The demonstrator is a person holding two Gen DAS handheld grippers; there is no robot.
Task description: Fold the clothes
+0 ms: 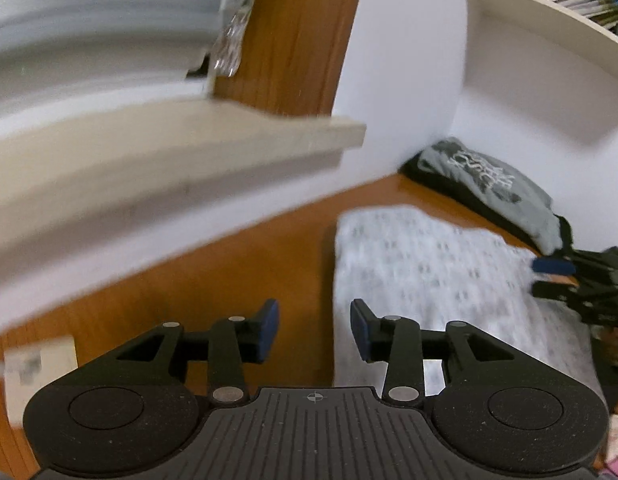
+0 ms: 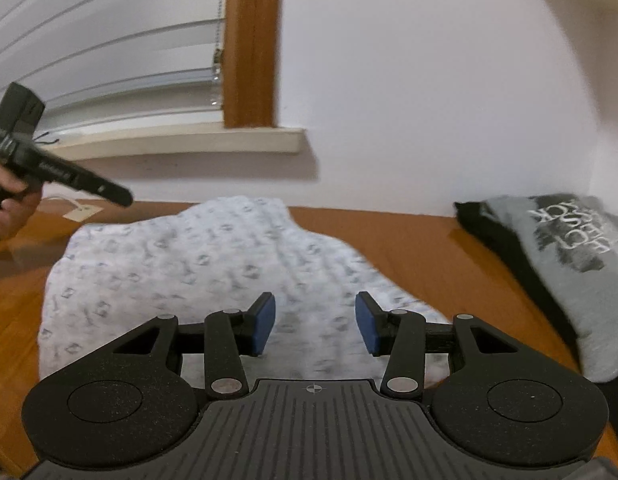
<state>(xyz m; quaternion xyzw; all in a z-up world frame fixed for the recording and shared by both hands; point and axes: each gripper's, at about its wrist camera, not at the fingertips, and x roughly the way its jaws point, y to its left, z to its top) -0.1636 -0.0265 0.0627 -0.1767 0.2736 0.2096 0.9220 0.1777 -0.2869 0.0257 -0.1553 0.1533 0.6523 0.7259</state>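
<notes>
A white garment (image 2: pixel 213 276) with a small, repeated grey print lies folded into a soft, roughly rectangular pad on the wooden bench (image 2: pixel 409 248). Its cloth looks thick and slightly nubbly, its edges rounded and uneven; motion blur smears the print in both views. In the left wrist view the same white garment (image 1: pixel 429 276) lies to the right of that camera's fingers, and most of it sits ahead of them.

The right hand-held gripper (image 2: pixel 315 322) hangs over the near part of the white garment with its blue-padded fingers set wide apart, gripping nothing. The left hand-held gripper (image 1: pixel 315 330) is likewise spread, empty, over the bench at the garment's left edge; whether either touches the cloth cannot be told. In the right wrist view the left one shows again as a black tool held in a hand (image 2: pixel 9 200) at the far left.

Well apart to the right, against the wall, lies a grey T-shirt (image 2: pixel 565 264) with a dark and white printed graphic, folded on top of something black.

The bench is smooth orange-brown wood with a slight sheen. Behind it rises a plain white wall (image 2: pixel 429 80), with a pale window sill (image 2: pixel 181 140), white slatted blinds (image 2: pixel 101 60) and a wooden window frame (image 2: pixel 251 40). A curved white shelf (image 1: pixel 549 20) carries stacked books in the left wrist view.
</notes>
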